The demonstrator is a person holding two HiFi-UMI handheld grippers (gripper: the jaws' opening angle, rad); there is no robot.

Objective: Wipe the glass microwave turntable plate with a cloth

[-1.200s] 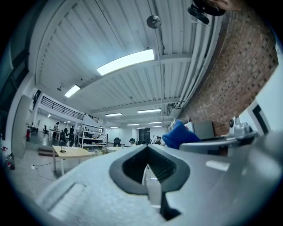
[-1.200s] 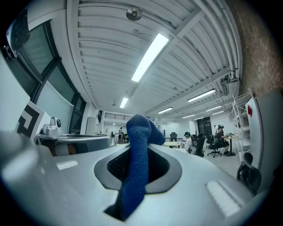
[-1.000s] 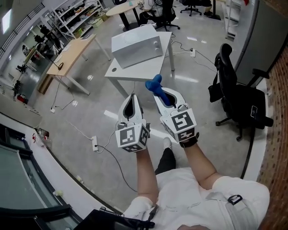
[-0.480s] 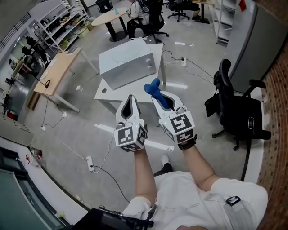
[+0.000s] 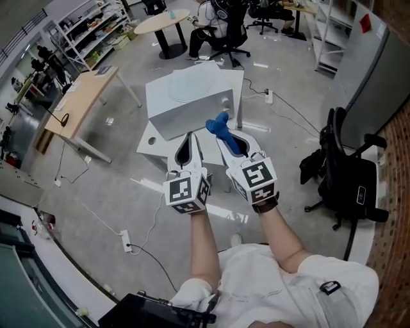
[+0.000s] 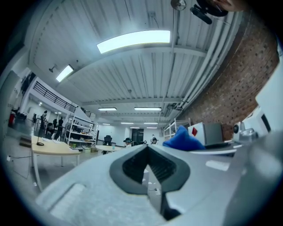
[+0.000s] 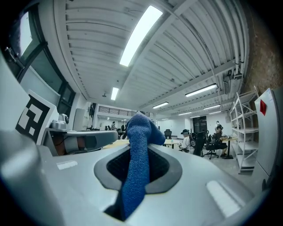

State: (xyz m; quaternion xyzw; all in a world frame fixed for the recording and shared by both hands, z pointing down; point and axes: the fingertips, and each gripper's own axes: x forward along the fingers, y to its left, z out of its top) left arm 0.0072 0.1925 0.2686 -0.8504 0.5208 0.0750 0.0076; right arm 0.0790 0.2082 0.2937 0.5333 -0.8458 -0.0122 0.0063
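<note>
A white microwave [image 5: 186, 102] stands on a white table [image 5: 150, 137] just beyond both grippers. On its top lies a faint round outline [image 5: 192, 82], possibly the glass turntable plate. My right gripper [image 5: 225, 137] is shut on a blue cloth [image 5: 220, 124], whose bunched end sticks out past the jaw tips in front of the microwave's lower right corner. In the right gripper view the cloth [image 7: 136, 164] runs up between the jaws of that gripper [image 7: 138, 151]. My left gripper [image 5: 188, 138] is beside it, shut with nothing in it [image 6: 148, 151]. The cloth [image 6: 183, 138] also shows at the right of the left gripper view.
A wooden desk [image 5: 82, 97] stands to the left, and a round table [image 5: 164, 22] with a seated person [image 5: 216, 14] is behind. A black office chair [image 5: 350, 180] is at the right. Cables and a power strip [image 5: 126, 241] lie on the floor. Shelves [image 5: 83, 24] line the far left.
The microwave and its table have come closer to both grippers. The grippers keep the same pose side by side, the right one still shut on the cloth.
</note>
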